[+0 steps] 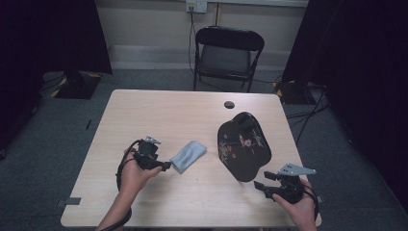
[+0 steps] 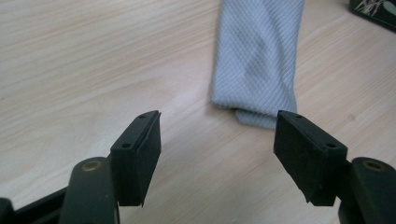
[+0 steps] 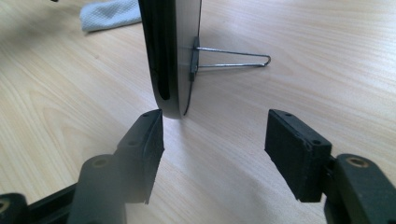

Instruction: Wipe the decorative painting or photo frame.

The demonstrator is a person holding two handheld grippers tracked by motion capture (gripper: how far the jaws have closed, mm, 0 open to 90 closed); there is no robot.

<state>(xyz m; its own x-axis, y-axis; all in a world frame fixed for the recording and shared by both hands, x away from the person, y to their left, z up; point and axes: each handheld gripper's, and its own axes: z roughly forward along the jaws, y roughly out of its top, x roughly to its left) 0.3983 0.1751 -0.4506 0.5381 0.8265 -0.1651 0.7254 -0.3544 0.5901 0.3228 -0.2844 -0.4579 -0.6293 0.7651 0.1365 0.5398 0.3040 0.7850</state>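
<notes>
High view: my left tool (image 1: 163, 166) sits at the near end of the folded grey cloth (image 1: 188, 156), tips just beside it. My right tool (image 1: 259, 185) is at the near-right corner of the worktop (image 1: 159, 110), just under the lower edge of the black lacquered plaque (image 1: 243, 144) that stands tilted on its stand — red and white floral print on the face. A black folding chair (image 1: 228, 53) stands beyond the far edge.

Left gripper view: jaws wide apart, nothing between the pads, nothing held. The cloth (image 2: 257, 60) lies flat just ahead, its near folded corner closer to the right pad (image 2: 306, 156) than to the left one. A corner of the plaque (image 2: 373, 11) shows top right.

Right gripper view: jaws wide apart too, empty. The plaque's thin edge (image 3: 170, 56) comes down just past the left pad (image 3: 149, 149), apart from it as far as I can tell; its wire stand leg (image 3: 233, 58) rests on the worktop behind. The cloth (image 3: 109, 14) is top left.

Looks like a wipe job. To do it well I'd centre the cloth's end between the left pads and pinch through both layers — low to the wood, so the fold doesn't slip out. With the right I'd grip the plaque's edge only, gently, keeping clear of the wire leg so it doesn't tip.
</notes>
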